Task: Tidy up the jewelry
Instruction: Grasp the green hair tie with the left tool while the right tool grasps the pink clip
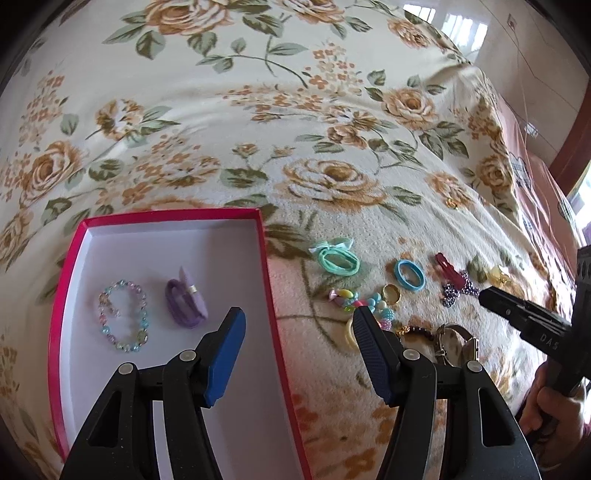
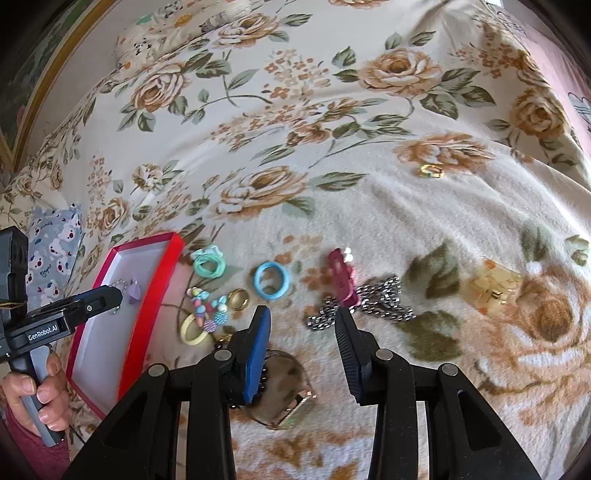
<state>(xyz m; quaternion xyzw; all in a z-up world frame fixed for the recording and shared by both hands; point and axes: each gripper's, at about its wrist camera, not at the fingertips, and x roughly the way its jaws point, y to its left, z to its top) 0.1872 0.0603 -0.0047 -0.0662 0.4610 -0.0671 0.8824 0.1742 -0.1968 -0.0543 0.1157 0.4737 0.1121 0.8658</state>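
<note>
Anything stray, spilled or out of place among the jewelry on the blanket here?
One gold ring lies alone on the floral blanket, well beyond the cluster of pieces beside the red box. Nothing looks spilled or damaged; both grippers are open and empty.

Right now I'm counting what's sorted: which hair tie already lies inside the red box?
The purple hair tie, beside the beaded bracelet. The mint hair tie and blue hair tie lie outside on the blanket.

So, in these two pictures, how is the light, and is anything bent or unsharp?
Left wrist view: soft daylight, glare on the shiny floor top right, box edges bowed by the fisheye, dark corners. Right wrist view: same bending, the blanket brightly lit, the clear yellowish clip slightly soft near the right side; the jewelry stays sharp.
</note>
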